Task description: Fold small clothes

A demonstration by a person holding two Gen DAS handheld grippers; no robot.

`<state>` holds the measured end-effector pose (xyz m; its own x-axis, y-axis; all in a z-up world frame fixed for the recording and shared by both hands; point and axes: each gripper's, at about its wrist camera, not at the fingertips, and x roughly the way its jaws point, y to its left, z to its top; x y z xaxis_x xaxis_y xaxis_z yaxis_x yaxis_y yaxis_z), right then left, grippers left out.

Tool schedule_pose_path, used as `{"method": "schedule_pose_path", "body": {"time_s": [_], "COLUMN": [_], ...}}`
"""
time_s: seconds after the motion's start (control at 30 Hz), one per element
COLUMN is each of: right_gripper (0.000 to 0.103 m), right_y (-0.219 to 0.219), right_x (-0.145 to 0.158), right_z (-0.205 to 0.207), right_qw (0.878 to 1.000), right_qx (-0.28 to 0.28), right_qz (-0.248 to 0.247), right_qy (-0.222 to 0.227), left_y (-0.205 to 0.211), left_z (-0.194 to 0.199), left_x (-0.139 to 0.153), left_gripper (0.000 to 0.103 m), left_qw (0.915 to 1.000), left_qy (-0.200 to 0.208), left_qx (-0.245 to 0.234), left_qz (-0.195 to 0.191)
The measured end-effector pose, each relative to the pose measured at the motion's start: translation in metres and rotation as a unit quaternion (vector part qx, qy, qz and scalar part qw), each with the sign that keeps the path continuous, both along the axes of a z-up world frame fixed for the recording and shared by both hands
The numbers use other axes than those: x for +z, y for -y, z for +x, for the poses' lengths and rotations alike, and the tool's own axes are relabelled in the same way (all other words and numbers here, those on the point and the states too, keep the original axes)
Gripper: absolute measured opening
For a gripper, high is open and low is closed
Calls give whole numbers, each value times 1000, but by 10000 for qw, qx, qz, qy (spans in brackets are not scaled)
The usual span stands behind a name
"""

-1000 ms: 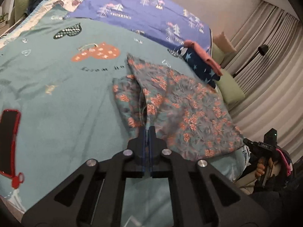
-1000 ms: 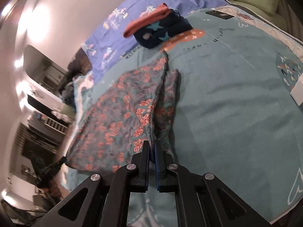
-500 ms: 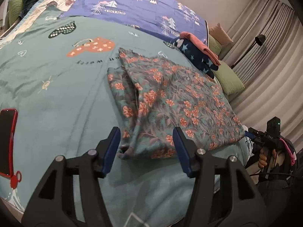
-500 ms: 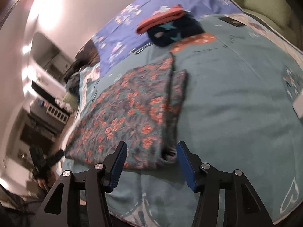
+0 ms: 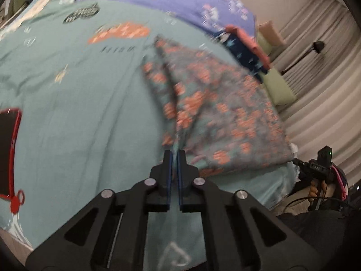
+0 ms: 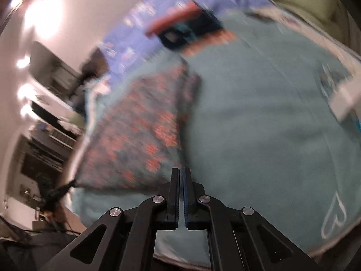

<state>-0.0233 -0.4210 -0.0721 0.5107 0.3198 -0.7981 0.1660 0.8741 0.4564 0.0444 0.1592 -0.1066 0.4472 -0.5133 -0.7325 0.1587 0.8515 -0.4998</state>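
Both views are smearing with motion blur. The left gripper [image 5: 174,152] is pointing steeply down at the teal bedspread [image 5: 79,113], jaws having just closed again, now nearly together with only a slit between the blue pads; its tips are meeting the near corner of the floral garment [image 5: 214,103], and a thin bit of cloth seems to be sitting between them, though the blur is keeping this from being sure. The garment is lying folded, spreading ahead and to the right of this gripper. Beyond the garment, a navy star-print piece [image 5: 243,52] with a coral one on top is sitting at the far edge. A red-cased phone [image 5: 9,149] is lying far left. The right gripper [image 6: 181,171] is likewise clenched after just closing, tips at the garment's [image 6: 144,131] near edge, the cloth stretching ahead and left of it; whether fabric is actually pinched cannot be told. Bare bedspread [image 6: 259,124] is filling the right side.
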Motion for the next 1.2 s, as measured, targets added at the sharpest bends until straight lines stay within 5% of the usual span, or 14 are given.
{"method": "schedule_pose_path", "body": {"time_s": [0.07, 0.13, 0.27, 0.4, 0.6, 0.73, 0.8, 0.83, 0.87, 1.07, 1.2], "right_gripper": [5, 10, 34, 45, 45, 45, 44, 26, 6, 3, 6], "right_y": [7, 8, -5, -26, -14, -3, -4, -6, -9, -6, 14], "right_x": [-10, 2, 36, 49, 22, 5, 2, 1, 1, 28, 26], "right_z": [5, 11, 47, 107, 184, 216, 226, 229, 233, 219, 231], "right_qw": [9994, 9994, 9969, 9941, 9987, 9997, 9994, 9990, 9984, 9929, 9940], "right_qx": [-254, -282, 6, 372, 156, 25, 125, 208, 318, 113, -417], "right_qz": [-121, 85, -40, -348, -173, -98, 72, 145, 249, 237, -370], "right_qy": [-186, 157, 792, 955, 453, 235, 325, 359, 407, 1158, 942], "left_y": [-3, -3, 7, 25, 50, 51, 51, 53, 54, 53, 46], "left_z": [2, 2, 23, 74, 159, 188, 198, 201, 203, 188, 207], "left_x": [-1, 12, 55, 59, 13, -2, -1, 0, 1, 40, 26], "left_gripper": [13, 14, 59, 59, 59, 59, 59, 43, 6, 4, 4], "left_qw": [9999, 9996, 9952, 9948, 9971, 9976, 9981, 9982, 9983, 9902, 9868], "left_qy": [-10, 213, 958, 970, 146, 7, 82, 114, 186, 1260, 1154], "left_qx": [104, 125, 52, -113, -70, 82, 115, 107, 79, 290, 516], "left_qz": [6, 109, 192, 275, 740, 686, 599, 575, 546, 533, 1016]}}
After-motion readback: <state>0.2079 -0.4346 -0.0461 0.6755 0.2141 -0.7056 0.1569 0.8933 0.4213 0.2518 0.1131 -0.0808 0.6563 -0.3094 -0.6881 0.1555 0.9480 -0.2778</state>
